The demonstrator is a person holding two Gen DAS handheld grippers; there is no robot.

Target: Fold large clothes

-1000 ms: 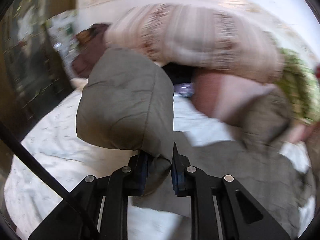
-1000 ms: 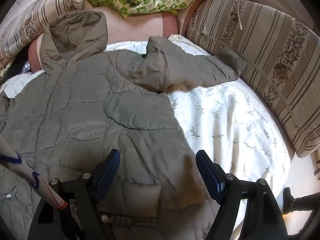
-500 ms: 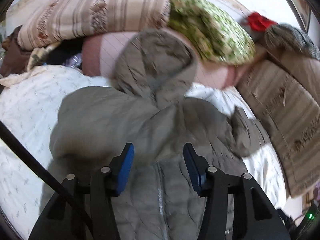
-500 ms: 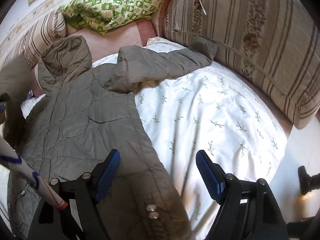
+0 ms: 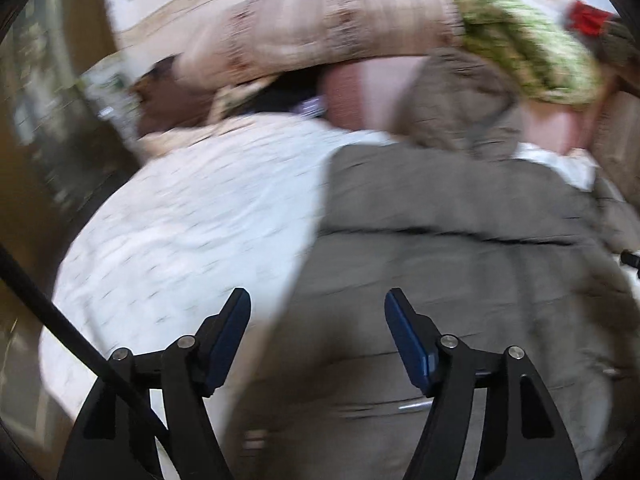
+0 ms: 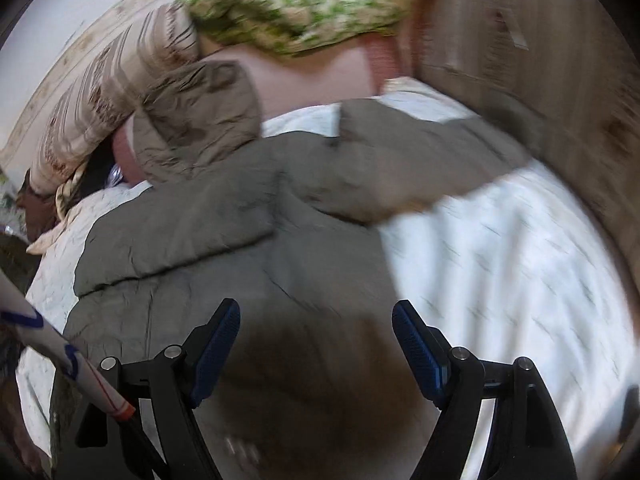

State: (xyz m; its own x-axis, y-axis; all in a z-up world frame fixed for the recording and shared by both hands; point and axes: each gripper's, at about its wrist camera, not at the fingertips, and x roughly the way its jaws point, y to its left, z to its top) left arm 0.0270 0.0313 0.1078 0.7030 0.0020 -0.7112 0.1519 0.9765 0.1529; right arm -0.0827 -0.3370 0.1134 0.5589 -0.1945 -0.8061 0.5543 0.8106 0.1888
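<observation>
Left wrist view, from largest to smallest: a bed under a white sheet with a small leaf print (image 5: 188, 216) carries the olive-grey quilted hooded jacket (image 5: 460, 280) across the centre and right of the frame, and the sleeve that was pinched and hanging a second ago now lies folded over the jacket's chest, so the first sleeve fold looks done. Left gripper (image 5: 318, 334) has let it go, its blue-padded fingers (image 5: 230, 328) still spreading with nothing pressed between them. Right wrist view shows the other sleeve (image 6: 420, 160) still stretched toward the upper right and the right gripper (image 6: 316, 342) released above the hem, probably the next fold.
</observation>
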